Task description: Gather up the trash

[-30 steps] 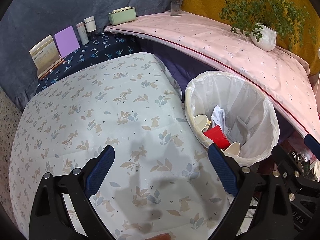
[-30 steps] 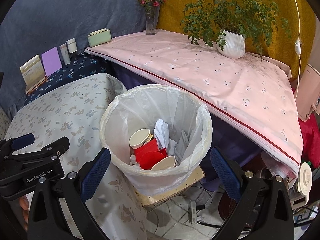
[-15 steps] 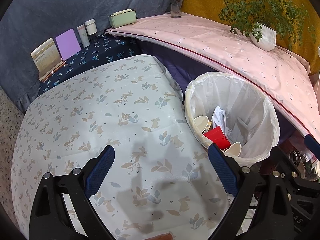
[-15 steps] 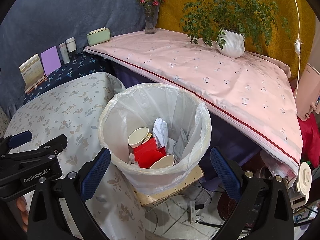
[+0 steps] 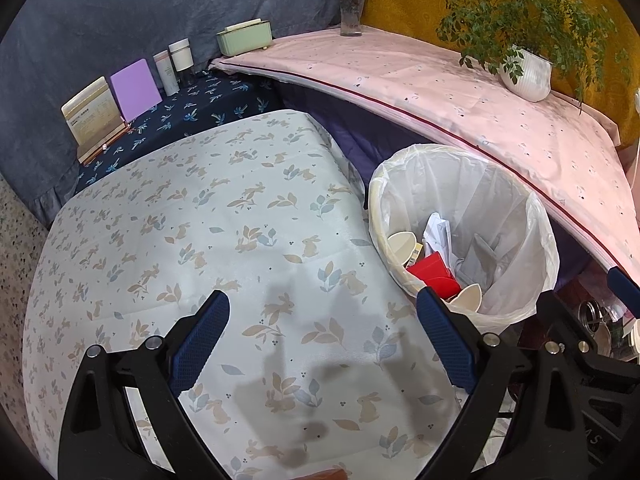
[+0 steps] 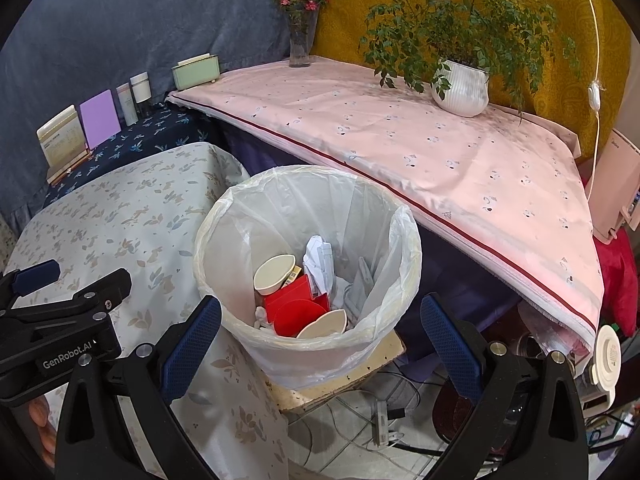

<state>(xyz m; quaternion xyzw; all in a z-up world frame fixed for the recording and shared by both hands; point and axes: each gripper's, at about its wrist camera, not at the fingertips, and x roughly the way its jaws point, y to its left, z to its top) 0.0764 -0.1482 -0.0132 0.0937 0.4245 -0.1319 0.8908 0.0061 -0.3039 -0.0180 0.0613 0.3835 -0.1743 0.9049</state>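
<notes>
A white-lined trash bin [image 6: 404, 216] stands between two tables and holds paper cups [image 6: 274, 274], a red carton [image 6: 294, 306] and crumpled paper [image 6: 320, 260]. My right gripper [image 6: 320, 336] is open and empty just above the bin's near rim. My left gripper [image 5: 322, 338] is open and empty over the rabbit-print tablecloth [image 5: 200, 240], with the bin [image 5: 536, 216] to its right. The left gripper also shows at the left edge of the right wrist view [image 6: 60, 304].
A pink-covered table [image 6: 440, 152] behind the bin carries a potted plant [image 6: 462, 88], a flower vase [image 6: 299, 44] and a green box [image 6: 196, 72]. Books and jars [image 5: 132, 88] stand on a dark blue cloth. Cables lie on the floor [image 6: 380, 420].
Both grippers stay open and empty. The left view has drifted slightly, back and down; the right gripper has shifted a little toward the bin.
</notes>
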